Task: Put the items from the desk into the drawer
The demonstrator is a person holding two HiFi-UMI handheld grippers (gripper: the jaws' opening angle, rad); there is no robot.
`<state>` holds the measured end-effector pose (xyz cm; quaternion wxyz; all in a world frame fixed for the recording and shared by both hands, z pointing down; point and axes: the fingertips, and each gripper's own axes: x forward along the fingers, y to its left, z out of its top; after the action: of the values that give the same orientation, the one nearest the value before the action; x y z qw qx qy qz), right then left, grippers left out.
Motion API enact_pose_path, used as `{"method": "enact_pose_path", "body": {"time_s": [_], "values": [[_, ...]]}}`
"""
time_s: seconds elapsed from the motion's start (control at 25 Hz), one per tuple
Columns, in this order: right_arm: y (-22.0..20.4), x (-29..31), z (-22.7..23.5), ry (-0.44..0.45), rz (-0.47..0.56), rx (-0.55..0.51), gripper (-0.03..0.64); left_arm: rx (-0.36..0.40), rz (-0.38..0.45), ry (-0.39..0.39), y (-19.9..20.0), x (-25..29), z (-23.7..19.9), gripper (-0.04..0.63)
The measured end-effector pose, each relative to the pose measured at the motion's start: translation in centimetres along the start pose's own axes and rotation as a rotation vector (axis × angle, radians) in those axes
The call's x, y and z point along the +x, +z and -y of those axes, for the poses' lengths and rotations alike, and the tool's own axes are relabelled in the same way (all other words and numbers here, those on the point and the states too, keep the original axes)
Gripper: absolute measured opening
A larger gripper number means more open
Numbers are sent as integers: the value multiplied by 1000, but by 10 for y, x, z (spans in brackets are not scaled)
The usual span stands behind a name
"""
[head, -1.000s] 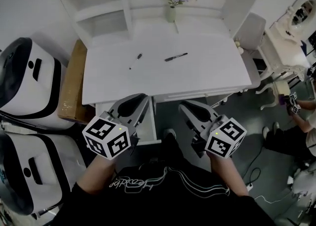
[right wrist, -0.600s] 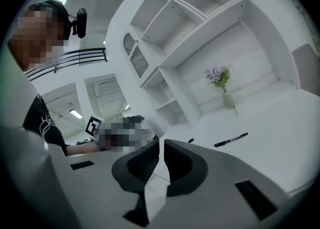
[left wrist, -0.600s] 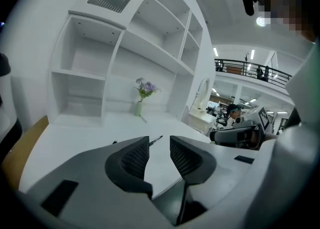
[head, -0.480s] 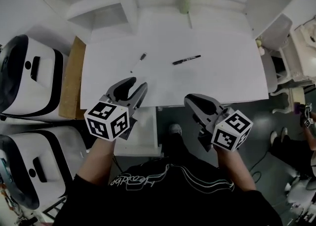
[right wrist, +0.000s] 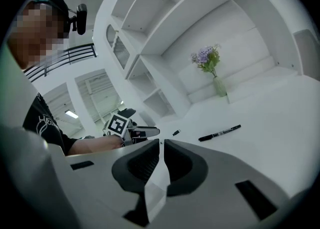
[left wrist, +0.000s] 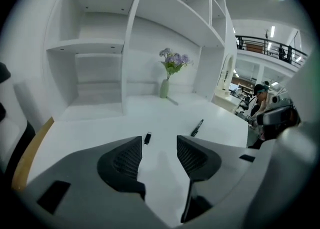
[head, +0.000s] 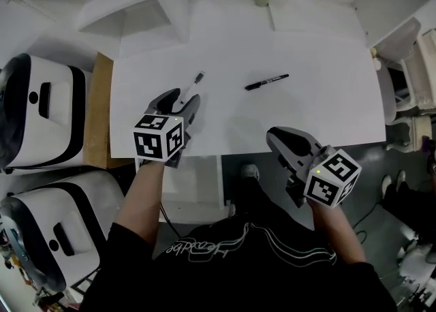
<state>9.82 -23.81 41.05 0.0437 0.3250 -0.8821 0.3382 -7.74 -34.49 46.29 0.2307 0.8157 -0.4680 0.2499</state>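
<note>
The left gripper [head: 178, 101] is stretched forward on a bare left forearm [head: 139, 201] and points ahead and down. Its jaws stand wide apart and have just been opening; nothing is between the pads. Its marker cube [head: 159, 138] sits at the back, above the wrist. The right gripper [head: 281, 137] is held lower and nearer to the body, well apart from the left one, on the right forearm [head: 334, 225]. It points forward and a little to the left. Its jaws are nearly together, with only a thin slit, and they hold nothing.
</note>
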Motion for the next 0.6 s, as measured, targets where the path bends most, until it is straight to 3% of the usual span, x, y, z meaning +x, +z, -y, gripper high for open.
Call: {"method": "enact_pose_path", "body": {"time_s": [0.2,0.44,0.6], "values": [[-4,5,14,-14,-17,5,58,49,-86,31,-19,36,-18,206],[-12,-1,25,-33,-28,26,58,49,-181,55,-41,62,-32,192],[-15,-4,28,-41,-23,50,58,45,-225,76,-45,67,-39,147]]}}
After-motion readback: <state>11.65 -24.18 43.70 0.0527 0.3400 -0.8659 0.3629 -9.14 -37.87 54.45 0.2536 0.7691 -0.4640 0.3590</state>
